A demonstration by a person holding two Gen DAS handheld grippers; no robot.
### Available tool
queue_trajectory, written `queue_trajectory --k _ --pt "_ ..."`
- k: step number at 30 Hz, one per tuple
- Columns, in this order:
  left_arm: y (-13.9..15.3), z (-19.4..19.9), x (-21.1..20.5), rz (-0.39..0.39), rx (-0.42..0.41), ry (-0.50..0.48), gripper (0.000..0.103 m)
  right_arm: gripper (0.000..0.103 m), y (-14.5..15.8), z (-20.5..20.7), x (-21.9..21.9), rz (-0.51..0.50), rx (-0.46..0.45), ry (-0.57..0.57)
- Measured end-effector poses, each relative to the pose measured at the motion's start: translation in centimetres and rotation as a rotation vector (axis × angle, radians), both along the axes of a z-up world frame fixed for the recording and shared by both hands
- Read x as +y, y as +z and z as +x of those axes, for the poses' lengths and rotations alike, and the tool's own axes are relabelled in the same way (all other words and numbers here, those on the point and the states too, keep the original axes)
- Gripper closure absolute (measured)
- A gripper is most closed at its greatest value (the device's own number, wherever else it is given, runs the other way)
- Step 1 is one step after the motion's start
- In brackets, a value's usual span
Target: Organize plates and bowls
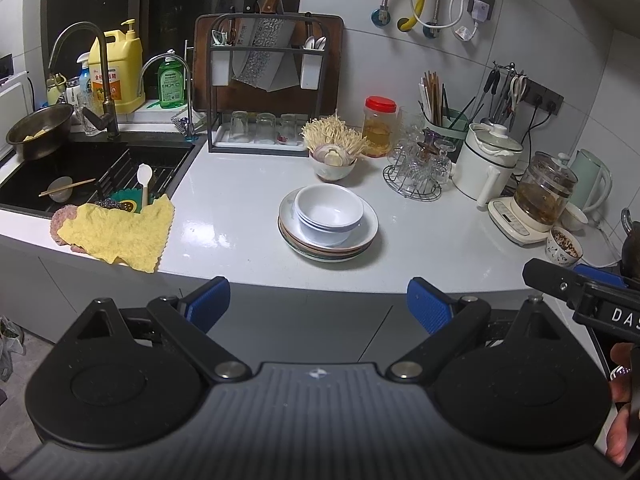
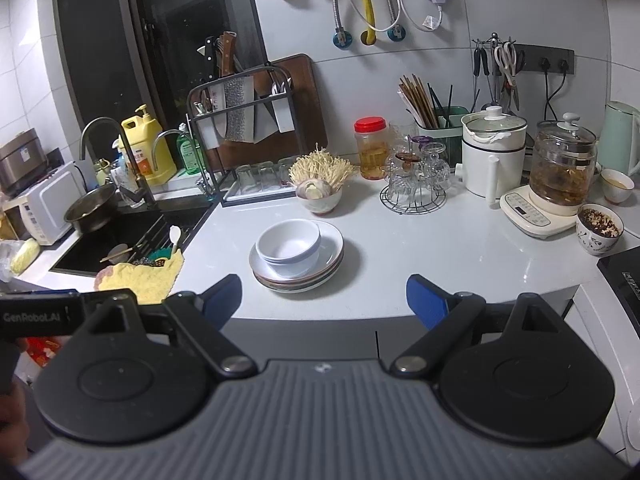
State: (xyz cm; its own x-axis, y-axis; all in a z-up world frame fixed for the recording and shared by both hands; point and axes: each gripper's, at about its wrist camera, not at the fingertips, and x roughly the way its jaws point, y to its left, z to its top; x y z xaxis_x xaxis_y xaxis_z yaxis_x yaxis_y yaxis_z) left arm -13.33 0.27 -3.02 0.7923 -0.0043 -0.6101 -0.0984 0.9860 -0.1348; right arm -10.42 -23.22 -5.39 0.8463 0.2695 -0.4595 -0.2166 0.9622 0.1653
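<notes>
A stack of plates (image 1: 362, 236) (image 2: 334, 258) rests on the white countertop (image 1: 228, 208) (image 2: 400, 248), with a few nested white bowls (image 1: 329, 213) (image 2: 289, 247) on top of it. My left gripper (image 1: 319, 303) hangs open in front of the counter's near edge, short of the stack, nothing between its blue pads. My right gripper (image 2: 324, 300) is also open and empty, level with the counter edge and just right of the stack. Each gripper's side shows at the border of the other's view.
A black sink (image 1: 80, 176) with a yellow cloth (image 1: 120, 236) lies left. Behind the stack stand a bowl of mushrooms (image 1: 334, 156), a knife rack (image 1: 264, 80), a glass holder (image 1: 420, 168), a white pot (image 1: 488, 156), a glass kettle (image 1: 540, 196) and a spice cup (image 1: 564, 246).
</notes>
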Motion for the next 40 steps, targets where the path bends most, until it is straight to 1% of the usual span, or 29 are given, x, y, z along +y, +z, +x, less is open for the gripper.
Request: queue_trajectory --k 3,12,28,32,40 --pt "0.03 -0.10 -0.30 0.009 -0.002 0.006 0.006 0.012 0.08 0.03 -0.23 0.005 -0.001 -0.005" --pt "0.27 -0.25 -0.55 0.003 -0.003 0.018 0.006 0.012 0.04 0.12 -0.50 0.008 0.005 0.001" --pt "0.12 -0.34 -0.79 0.003 0.001 0.016 0.006 0.012 -0.14 -0.13 -0.66 0.014 0.013 -0.014" --pt "0.19 -0.39 -0.80 0.001 0.000 0.014 0.006 0.012 -0.01 -0.25 -0.54 0.010 0.003 -0.007" --pt "0.22 -0.92 -0.48 -0.005 -0.007 0.029 0.006 0.012 -0.14 -0.24 -0.19 0.007 0.012 0.009"
